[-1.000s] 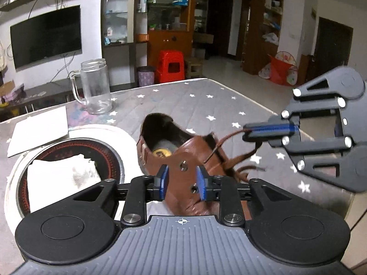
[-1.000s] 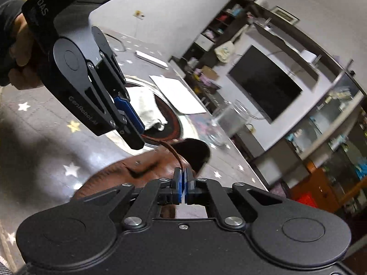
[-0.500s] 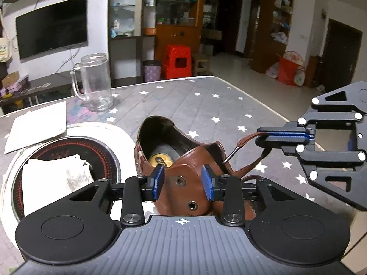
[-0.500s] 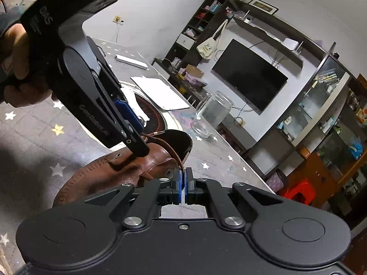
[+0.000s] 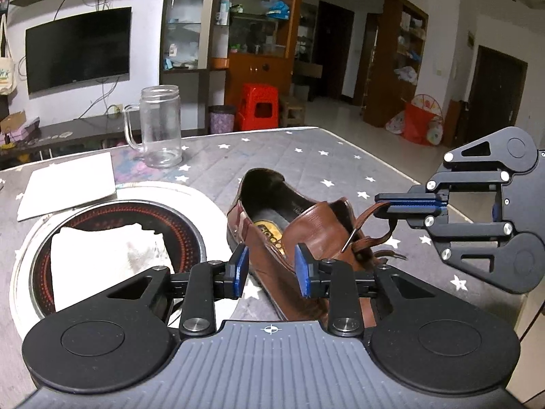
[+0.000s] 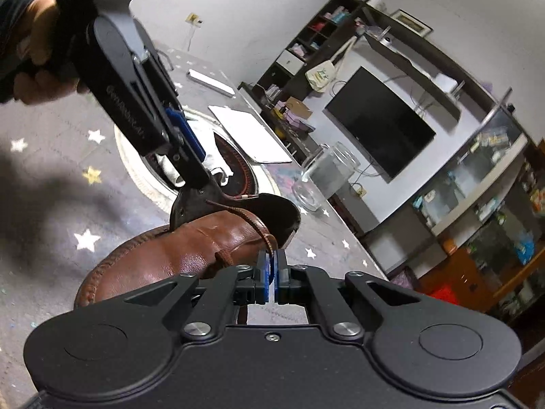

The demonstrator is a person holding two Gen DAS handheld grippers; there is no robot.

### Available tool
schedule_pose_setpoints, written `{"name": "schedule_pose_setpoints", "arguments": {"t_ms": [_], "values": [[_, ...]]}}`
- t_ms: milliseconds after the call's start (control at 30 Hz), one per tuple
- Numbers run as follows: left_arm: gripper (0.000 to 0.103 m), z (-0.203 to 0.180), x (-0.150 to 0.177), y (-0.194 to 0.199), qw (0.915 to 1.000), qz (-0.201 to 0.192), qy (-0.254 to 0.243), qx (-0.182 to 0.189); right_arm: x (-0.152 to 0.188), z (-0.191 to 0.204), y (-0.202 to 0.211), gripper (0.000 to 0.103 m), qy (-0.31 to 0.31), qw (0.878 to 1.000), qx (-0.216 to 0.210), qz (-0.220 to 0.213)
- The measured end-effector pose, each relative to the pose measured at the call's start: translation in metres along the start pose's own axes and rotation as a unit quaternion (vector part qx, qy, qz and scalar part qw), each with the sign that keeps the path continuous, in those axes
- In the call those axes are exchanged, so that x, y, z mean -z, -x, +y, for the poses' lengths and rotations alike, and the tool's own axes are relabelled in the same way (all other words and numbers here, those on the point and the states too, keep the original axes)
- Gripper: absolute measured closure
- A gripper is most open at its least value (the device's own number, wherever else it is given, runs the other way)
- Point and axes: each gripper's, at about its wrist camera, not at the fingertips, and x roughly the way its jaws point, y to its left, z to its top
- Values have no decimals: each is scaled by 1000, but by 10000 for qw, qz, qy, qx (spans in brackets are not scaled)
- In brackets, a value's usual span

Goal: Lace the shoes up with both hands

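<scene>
A brown leather lace-up shoe [image 5: 299, 238] is lying on its side on the grey star-printed quilted tabletop [image 5: 289, 156], its dark opening facing the clear glass handled mug [image 5: 160, 126] that is standing well beyond it. Just left of the shoe, a round white-rimmed cooktop with a dark red-ringed centre [image 5: 201, 201] is carrying a crumpled white cloth [image 5: 102, 255], and a flat white sheet of paper [image 5: 68, 180] is resting beyond that. The left gripper [image 5: 270, 269] is straddling the shoe's upper flap near the eyelets, its blue pads [image 5: 242, 266] closing in with the leather between them; whether they are already pressing on it cannot be told. The right gripper [image 6: 271, 269], to the right of the shoe, is pinching a thin brown shoelace [image 6: 252, 220] between its blue pads, which are standing together on it. The lace is running in a curve from that grip back to the shoe's eyelet area. A person's hand [image 6: 37, 54] is gripping the black handle of the left gripper above and behind the shoe.
</scene>
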Motion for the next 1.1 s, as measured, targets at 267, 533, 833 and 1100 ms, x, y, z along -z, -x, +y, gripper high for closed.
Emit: {"name": "schedule_pose_setpoints", "arguments": {"t_ms": [267, 533, 833, 1100], "values": [[72, 6, 3, 0, 10000, 2, 53, 9, -7, 32, -11, 101, 1004, 9948, 151, -97], [71, 8, 8, 0, 9999, 6, 116, 28, -4, 41, -18, 101, 1450, 9887, 364, -79], [70, 8, 12, 4, 9999, 1, 151, 41, 5, 63, -29, 101, 2444, 9670, 718, -108], [69, 10, 10, 3, 9999, 8, 153, 55, 13, 70, -41, 101, 2773, 9576, 776, -39]]}}
